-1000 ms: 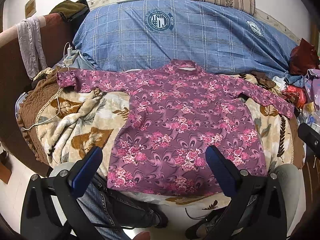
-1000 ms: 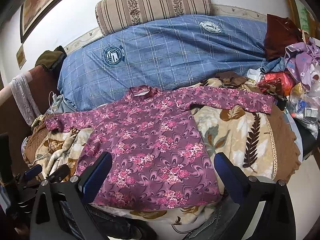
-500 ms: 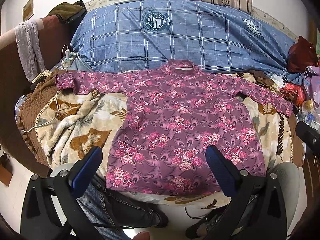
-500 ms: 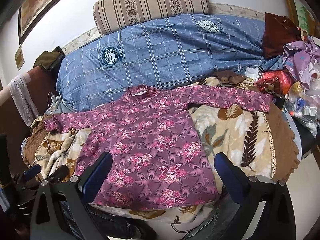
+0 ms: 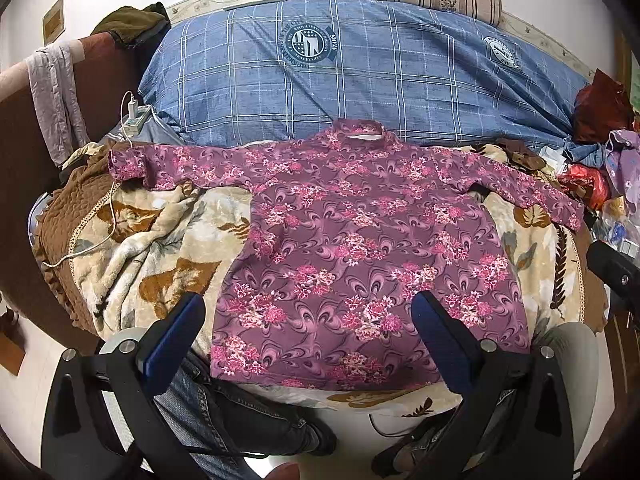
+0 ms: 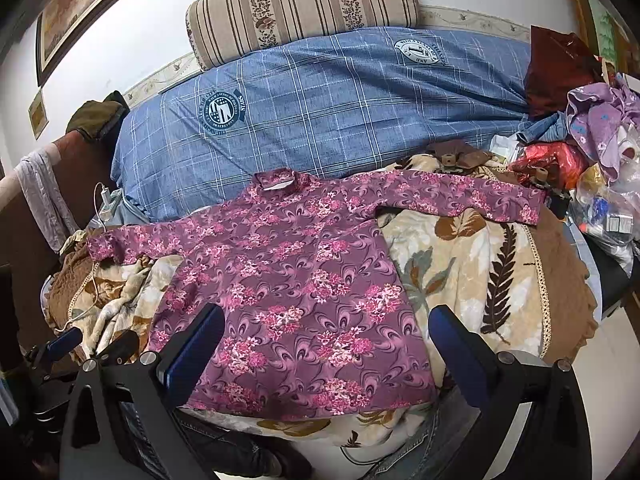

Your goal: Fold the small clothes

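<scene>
Blue quilt (image 5: pixel 400 92), illegible round crests.

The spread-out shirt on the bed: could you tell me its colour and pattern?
The shirt is purple with pink flower clusters and swirls, clearest in the left wrist view.

Bright, even indoor light, soft shadows, sharp centre, strong fisheye bending and dark corners.

A leaf-patterned blanket (image 5: pixel 168 264) covers the bed, with the floral shirt (image 5: pixel 360 256) spread flat on it.
</scene>
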### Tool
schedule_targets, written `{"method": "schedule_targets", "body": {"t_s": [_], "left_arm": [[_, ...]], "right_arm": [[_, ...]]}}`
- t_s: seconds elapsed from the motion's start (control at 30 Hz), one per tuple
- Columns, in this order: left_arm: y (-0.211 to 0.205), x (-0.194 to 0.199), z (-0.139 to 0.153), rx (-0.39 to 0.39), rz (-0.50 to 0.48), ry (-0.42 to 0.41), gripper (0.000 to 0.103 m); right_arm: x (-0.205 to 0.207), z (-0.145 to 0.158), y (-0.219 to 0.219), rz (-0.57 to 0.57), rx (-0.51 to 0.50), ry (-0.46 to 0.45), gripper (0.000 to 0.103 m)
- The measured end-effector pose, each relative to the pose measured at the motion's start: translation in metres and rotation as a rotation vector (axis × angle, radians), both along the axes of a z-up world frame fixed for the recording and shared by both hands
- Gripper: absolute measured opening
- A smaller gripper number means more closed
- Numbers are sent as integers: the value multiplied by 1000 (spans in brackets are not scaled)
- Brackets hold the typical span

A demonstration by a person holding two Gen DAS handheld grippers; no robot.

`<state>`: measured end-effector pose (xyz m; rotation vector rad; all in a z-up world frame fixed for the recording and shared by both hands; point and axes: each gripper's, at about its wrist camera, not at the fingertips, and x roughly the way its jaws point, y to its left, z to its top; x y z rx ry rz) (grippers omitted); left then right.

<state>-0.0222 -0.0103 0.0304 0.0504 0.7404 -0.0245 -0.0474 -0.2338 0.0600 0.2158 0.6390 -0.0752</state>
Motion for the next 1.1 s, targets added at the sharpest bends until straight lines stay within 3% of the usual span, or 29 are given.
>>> {"method": "schedule_targets", "body": {"t_s": [1.1], "left_arm": [[-4,3,-4,8,-9,12,103]], "right_arm": [[4,-9,-8,-11,15,12,102]]}}
